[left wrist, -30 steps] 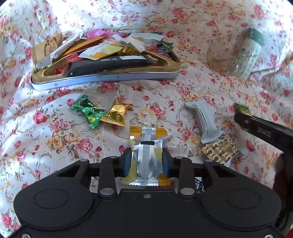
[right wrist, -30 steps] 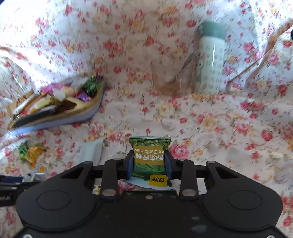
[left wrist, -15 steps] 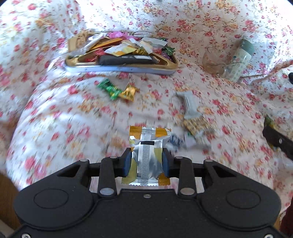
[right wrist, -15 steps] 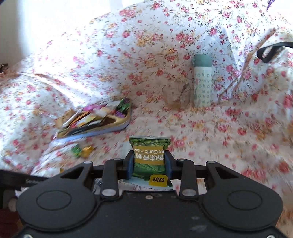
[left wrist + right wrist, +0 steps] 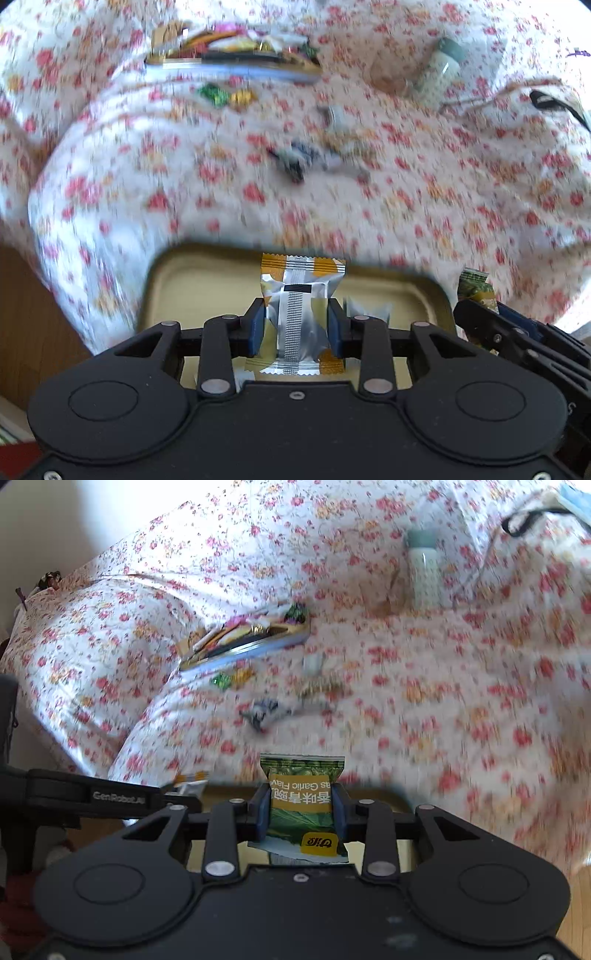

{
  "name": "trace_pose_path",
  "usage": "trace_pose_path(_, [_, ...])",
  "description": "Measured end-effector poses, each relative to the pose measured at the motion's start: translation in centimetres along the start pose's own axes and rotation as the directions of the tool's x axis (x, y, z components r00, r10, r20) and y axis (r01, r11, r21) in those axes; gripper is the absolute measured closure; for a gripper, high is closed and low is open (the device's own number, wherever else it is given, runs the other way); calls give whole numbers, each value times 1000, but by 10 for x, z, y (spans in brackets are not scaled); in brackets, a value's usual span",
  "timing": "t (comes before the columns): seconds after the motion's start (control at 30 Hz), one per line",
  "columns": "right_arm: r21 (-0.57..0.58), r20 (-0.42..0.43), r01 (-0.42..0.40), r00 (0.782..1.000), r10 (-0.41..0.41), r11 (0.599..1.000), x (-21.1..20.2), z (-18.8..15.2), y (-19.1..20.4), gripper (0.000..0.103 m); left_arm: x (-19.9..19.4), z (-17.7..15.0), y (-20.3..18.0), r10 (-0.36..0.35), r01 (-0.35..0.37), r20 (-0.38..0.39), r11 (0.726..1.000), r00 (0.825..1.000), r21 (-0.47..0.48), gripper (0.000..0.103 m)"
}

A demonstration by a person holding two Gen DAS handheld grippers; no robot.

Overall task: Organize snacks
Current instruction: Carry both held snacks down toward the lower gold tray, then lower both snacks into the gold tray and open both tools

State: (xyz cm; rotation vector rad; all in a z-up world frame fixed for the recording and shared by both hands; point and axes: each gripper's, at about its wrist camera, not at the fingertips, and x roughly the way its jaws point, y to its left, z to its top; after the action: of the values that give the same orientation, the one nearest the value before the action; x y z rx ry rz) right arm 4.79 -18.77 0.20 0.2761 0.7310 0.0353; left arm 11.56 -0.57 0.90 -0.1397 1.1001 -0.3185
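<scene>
While the left hand-held gripper pinched a silver-and-orange snack packet between its blue pads, an empty gold tray lay right beneath it, off the edge of the floral-covered bed. Over on its right, the right hand-held gripper was clamped on a green garlic-flavour snack packet, above the same tray. Far ahead of both, a second tray heaped with snacks sat on the bed, a green candy and a gold candy just beside it, more wrappers blurred between.
</scene>
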Motion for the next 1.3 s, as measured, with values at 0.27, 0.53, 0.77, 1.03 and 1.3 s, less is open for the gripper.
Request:
trace_pose_path(0.27, [66, 10, 0, 1000, -1, 998, -28, -45, -10, 67, -4, -41, -13, 20, -20, 8, 1000, 1000, -1, 61])
trace_pose_path(0.53, [72, -15, 45, 999, -44, 996, -30, -67, -14, 67, 3, -61, -27, 57, -57, 7, 998, 998, 39, 60])
trace_pose_path(0.77, [48, -54, 64, 997, -61, 997, -21, -81, -15, 67, 13, -73, -29, 75, -73, -32, 996, 997, 50, 60])
trace_pose_path(1.03, [19, -67, 82, 994, -81, 996, -20, -84, -14, 67, 17, -80, -31, 97, -95, -30, 993, 995, 66, 58])
trace_pose_path(1.3, [5, -77, 88, 993, -87, 996, -17, -85, -12, 67, 15, -82, -31, 113, -112, -18, 991, 993, 74, 57])
